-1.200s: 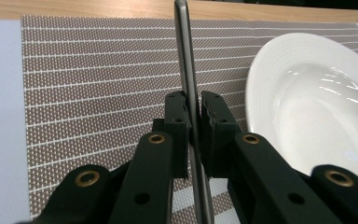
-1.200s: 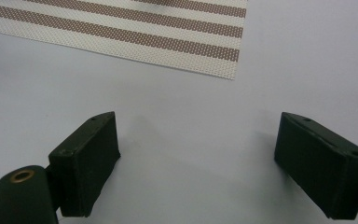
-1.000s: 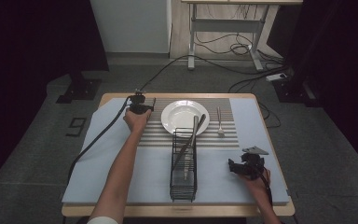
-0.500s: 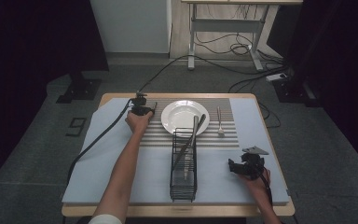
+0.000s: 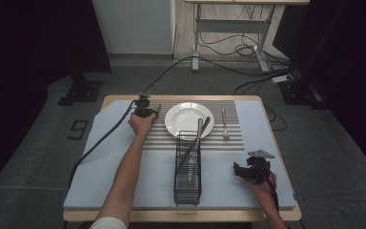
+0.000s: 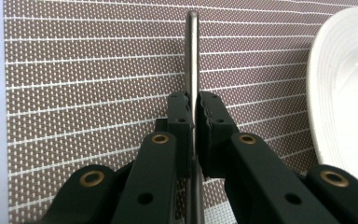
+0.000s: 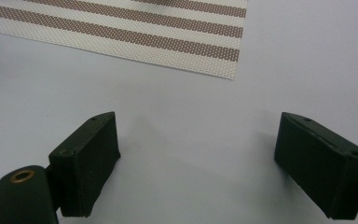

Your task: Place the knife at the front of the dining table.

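Jaws of the left gripper point(image 6: 193, 116) are clenched on a thin metal utensil handle point(image 6: 192, 56), which runs straight out ahead between the pads over the striped mat point(image 6: 74, 93). Plate point(image 6: 349, 88) sits just off to the right of those jaws. Which utensil it is, I cannot tell. Over on the right gripper point(image 7: 196, 158), jaws stand wide apart, nothing between them, bare blue cloth point(image 7: 191, 107) below and the mat's corner farther ahead.
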A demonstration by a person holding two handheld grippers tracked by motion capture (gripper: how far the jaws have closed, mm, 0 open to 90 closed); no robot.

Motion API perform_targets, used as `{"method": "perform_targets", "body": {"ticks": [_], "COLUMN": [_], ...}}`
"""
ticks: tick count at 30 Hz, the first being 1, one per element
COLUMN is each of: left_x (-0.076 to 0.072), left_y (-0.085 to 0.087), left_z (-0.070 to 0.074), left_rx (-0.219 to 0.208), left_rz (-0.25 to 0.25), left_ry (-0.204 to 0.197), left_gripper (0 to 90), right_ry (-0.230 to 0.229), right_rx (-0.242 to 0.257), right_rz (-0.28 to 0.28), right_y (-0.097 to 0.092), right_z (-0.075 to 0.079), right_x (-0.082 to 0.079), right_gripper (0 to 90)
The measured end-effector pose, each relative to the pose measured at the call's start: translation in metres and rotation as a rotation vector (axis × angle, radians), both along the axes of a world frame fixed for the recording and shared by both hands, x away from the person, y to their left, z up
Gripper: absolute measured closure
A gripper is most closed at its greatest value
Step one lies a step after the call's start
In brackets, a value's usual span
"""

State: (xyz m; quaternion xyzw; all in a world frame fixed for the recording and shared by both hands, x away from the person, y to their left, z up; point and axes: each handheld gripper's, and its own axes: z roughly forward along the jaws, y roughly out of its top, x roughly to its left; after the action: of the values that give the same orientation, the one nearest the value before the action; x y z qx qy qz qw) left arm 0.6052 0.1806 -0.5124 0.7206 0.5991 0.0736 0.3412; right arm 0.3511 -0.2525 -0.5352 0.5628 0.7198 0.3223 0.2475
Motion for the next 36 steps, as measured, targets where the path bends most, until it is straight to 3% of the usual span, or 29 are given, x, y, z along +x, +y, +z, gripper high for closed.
{"method": "perform_targets", "body": {"ticks": [9,15,20,31,36], "left_x": [-0.004,-0.006,-0.007,-0.024,-0.046], "left_y": [-0.002,0.002,0.004,0.005,0.004], "left_z": [-0.002,-0.003,-0.002,0.017,0.032], "left_rx": [0.03,0.034,0.043,0.085,0.103], "left_rz": [-0.024,-0.014,-0.027,-0.067,-0.116], "left_ry": [-0.049,-0.072,-0.074,-0.129,-0.164], "left_gripper": [82.7,78.0,75.7,52.7,45.2], "right_ry": [0.0,-0.001,0.0,-0.001,0.0], "right_rx": [-0.002,-0.003,-0.003,-0.003,-0.003], "right_rz": [-0.001,-0.001,-0.001,-0.001,-0.001], "right_y": [0.0,0.0,0.0,0.0,0.0], "right_z": [0.0,0.0,0.0,0.0,0.0], "right_x": [0.0,0.0,0.0,0.0,0.0], "right_gripper": [13.3,13.3,13.4,13.3,13.3]}}
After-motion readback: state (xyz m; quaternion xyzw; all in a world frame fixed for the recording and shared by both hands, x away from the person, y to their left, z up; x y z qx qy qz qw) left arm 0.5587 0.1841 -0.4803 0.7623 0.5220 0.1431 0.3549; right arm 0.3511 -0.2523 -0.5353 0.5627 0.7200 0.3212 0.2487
